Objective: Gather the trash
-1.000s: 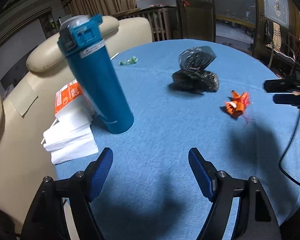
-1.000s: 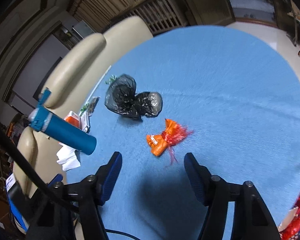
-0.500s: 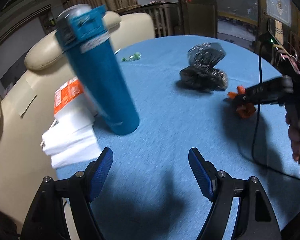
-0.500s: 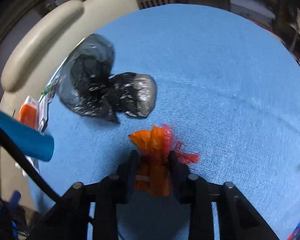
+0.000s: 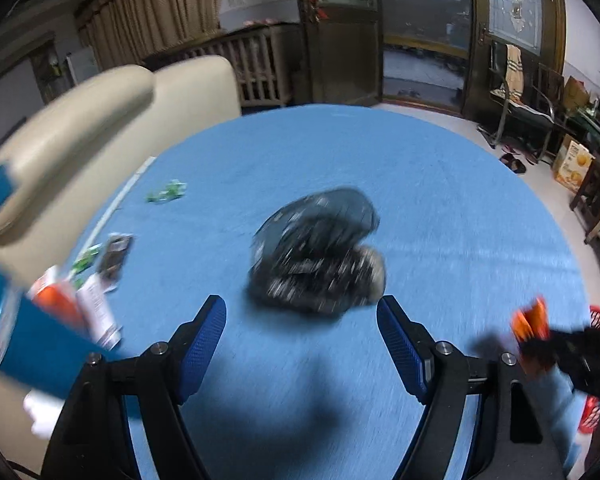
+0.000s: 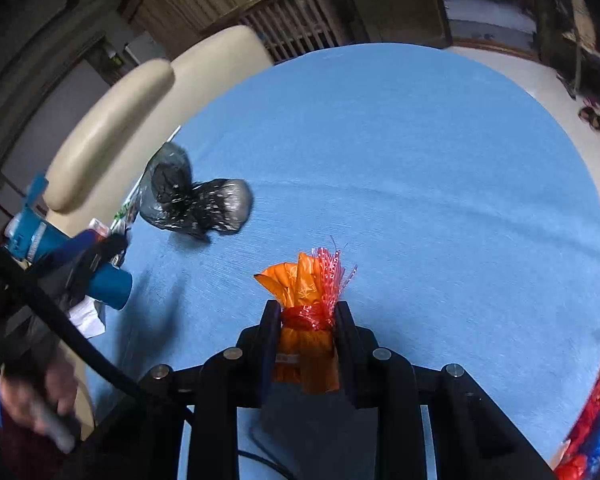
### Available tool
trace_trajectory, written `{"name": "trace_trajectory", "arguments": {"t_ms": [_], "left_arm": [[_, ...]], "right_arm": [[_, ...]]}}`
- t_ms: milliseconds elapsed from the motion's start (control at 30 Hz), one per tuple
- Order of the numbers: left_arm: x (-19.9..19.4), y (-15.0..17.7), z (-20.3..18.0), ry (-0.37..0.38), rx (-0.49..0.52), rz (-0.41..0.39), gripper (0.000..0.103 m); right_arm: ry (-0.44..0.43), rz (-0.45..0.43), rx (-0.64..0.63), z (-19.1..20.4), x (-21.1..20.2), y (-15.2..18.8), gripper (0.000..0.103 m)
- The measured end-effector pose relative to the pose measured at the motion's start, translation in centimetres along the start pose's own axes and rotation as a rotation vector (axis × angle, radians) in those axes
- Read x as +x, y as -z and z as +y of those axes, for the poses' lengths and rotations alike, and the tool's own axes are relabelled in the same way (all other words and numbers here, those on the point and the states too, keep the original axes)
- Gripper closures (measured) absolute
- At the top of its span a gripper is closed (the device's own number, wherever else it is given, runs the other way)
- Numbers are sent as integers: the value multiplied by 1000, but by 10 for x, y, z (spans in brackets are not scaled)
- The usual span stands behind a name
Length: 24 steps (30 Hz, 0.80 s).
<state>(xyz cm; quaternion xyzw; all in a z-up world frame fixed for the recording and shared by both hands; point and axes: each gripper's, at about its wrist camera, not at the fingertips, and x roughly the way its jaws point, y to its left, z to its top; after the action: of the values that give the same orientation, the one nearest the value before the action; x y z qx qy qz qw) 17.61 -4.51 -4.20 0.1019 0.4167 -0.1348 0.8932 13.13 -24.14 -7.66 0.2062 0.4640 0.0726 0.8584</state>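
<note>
The right claw (image 6: pixel 307 314) was clamped on the orange wrapper (image 6: pixel 306 280), near the black bag (image 6: pixel 198 204). The left claw (image 5: pixel 302 332) stood apart, just before that bag (image 5: pixel 320 256).

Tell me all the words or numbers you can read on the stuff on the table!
None can be read.
Orange wrapper, held in the right gripper: pale marks only, no letters I can make out.
White and orange packet: printing too blurred.
Blue bottle: pale label band, too blurred.
Dark small packet: too blurred.
Black bag: no writing visible.
</note>
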Motion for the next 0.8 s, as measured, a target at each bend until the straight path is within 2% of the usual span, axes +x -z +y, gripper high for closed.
{"name": "trace_trajectory", "arguments": {"t_ms": [167, 333, 367, 400, 533, 600, 667, 700, 800], "left_arm": [[39, -35, 12, 87, -59, 57, 25], [86, -49, 12, 191, -100, 184, 24], [96, -47, 10, 199, -95, 215, 24], [102, -43, 5, 173, -79, 228, 24], [95, -32, -12, 129, -19, 172, 24], [90, -27, -17, 110, -5, 152, 49], [84, -23, -22, 86, 17, 148, 65], [79, -21, -24, 83, 19, 143, 67], [63, -13, -29, 92, 7, 142, 82]], "right_arm": [[-38, -10, 59, -27, -15, 9, 74], [-70, -13, 84, -38, -19, 13, 74], [-74, -14, 84, -38, -19, 14, 74], [-76, -14, 83, -39, -18, 15, 74], [-82, -22, 85, -40, -23, 17, 74], [-77, -38, 84, -42, -30, 18, 74], [-79, -50, 89, -42, -36, 19, 74], [-79, -58, 89, -41, -40, 20, 74], [-72, -83, 77, -37, -54, 26, 74]]}}
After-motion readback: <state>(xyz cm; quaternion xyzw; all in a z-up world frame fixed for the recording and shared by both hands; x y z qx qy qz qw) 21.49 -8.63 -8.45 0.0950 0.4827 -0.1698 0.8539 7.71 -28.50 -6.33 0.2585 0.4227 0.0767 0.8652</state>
